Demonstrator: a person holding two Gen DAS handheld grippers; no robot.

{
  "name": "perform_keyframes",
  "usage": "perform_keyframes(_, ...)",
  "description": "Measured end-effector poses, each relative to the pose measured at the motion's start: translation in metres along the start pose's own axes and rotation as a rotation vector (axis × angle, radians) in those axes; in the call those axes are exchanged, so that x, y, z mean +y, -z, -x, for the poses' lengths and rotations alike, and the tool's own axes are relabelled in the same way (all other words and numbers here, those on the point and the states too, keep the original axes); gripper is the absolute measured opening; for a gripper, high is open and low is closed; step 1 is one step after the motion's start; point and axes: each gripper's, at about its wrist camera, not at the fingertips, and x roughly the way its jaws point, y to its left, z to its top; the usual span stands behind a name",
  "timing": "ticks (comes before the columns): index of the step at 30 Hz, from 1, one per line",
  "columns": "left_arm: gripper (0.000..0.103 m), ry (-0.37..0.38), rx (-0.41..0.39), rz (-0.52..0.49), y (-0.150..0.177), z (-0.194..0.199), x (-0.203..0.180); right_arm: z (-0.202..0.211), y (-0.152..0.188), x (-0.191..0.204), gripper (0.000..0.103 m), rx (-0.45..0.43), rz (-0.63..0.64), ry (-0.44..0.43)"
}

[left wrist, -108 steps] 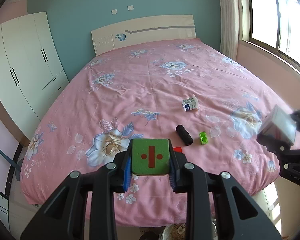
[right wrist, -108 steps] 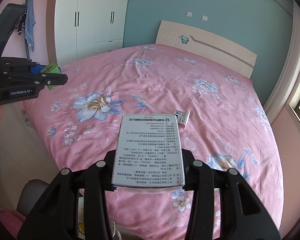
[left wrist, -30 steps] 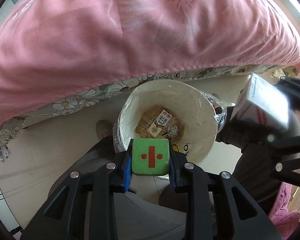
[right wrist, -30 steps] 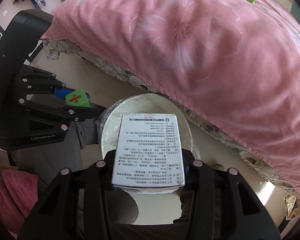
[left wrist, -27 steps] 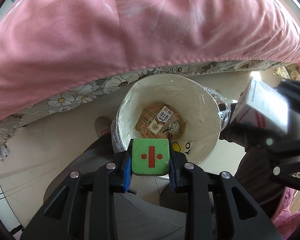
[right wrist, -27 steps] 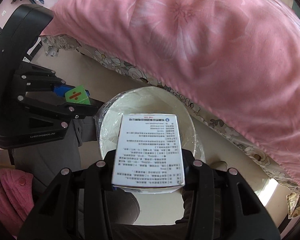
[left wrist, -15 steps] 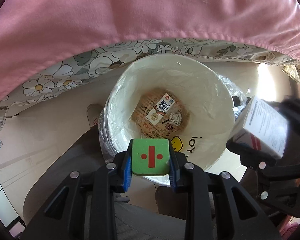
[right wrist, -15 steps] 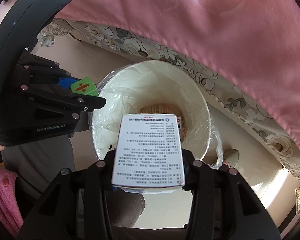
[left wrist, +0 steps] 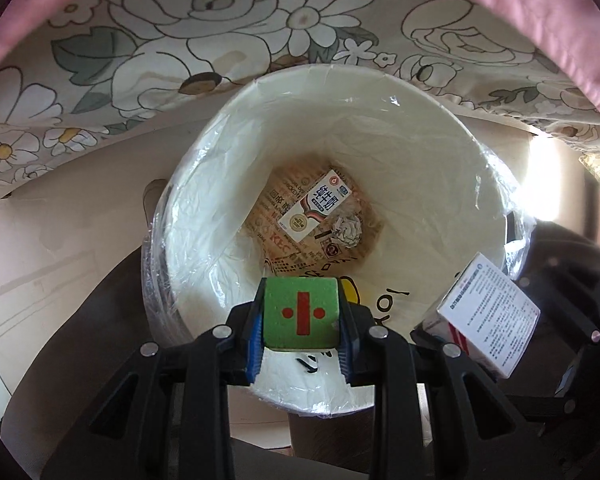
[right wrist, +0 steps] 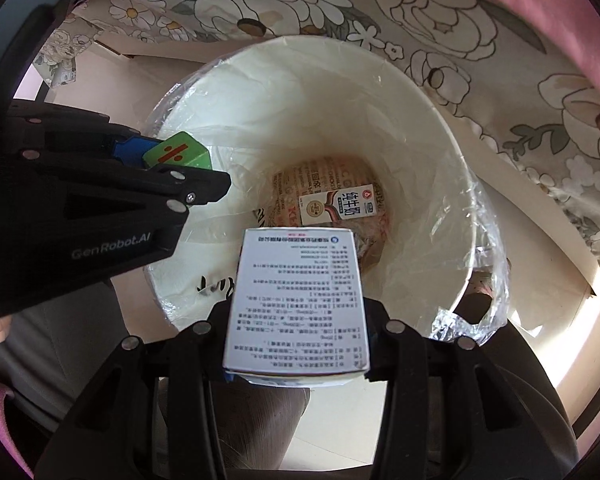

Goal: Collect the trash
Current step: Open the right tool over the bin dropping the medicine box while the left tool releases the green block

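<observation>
Bins: one white bin [left wrist: 440,168] with a clear plastic liner, filling the middle of both views.
Things in the bin: three at the bottom: one milk carton [left wrist: 315,205], one crumpled paper ball [left wrist: 348,230], and one brown printed paper [left wrist: 276,216] under them.
Green blocks: one green block [left wrist: 300,314] with a red bar and two red dots, at the lower middle of the left view.
White boxes: one white box [right wrist: 298,304] with small print, at the lower middle of the right view.
Left tool: the left tool [left wrist: 300,320] is squeezed in narrow and grips the green block between its blue pads. It hangs over the near edge of the bin.
Right tool: the right tool [right wrist: 298,320] is partly closed and grips the white box by its sides. The box is over the bin's near edge.
Bed: pink cover [left wrist: 540,20] along the top, flowered sheet [left wrist: 220,20] below it, just behind the bin.
Person: grey trouser legs [right wrist: 60,344] at the lower left of the right view.
</observation>
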Motion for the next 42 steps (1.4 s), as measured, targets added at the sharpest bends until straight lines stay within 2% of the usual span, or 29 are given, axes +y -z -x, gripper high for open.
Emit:
perform_keyframes(3, 0.032, 0.007, 0.017, 0.009, -0.002, -0.013, -0.001, -0.014, -0.003, -0.003, 0.044, 0.018, -0.024, -0.004)
perform_keyframes(15, 0.032, -0.039, 0.06, 0.031, -0.011, -0.05, 0.004, -0.048, -0.016, -0.02, 0.044, 0.056, -0.099, -0.012)
perform_keyframes(28, 0.032, -0.045, 0.074, 0.013, -0.021, -0.066, -0.005, -0.068, -0.02, -0.024, 0.045, 0.085, -0.102, 0.02)
perform_keyframes(29, 0.032, -0.043, 0.072, 0.013, -0.021, -0.066, -0.005, -0.069, -0.02, -0.024, 0.047, 0.091, -0.101, 0.027)
perform_keyframes(31, 0.037, -0.055, 0.077, 0.012, -0.022, -0.067, -0.005, -0.076, -0.021, -0.025, 0.053, 0.107, -0.104, 0.06)
perform_keyframes(33, 0.048, -0.053, 0.086, 0.021, -0.021, -0.069, -0.003, -0.076, -0.02, -0.023, 0.055, 0.107, -0.097, 0.074)
perform_keyframes(42, 0.049, -0.03, 0.083, 0.02, -0.02, -0.066, -0.003, -0.071, -0.022, -0.025, 0.057, 0.087, -0.099, 0.07)
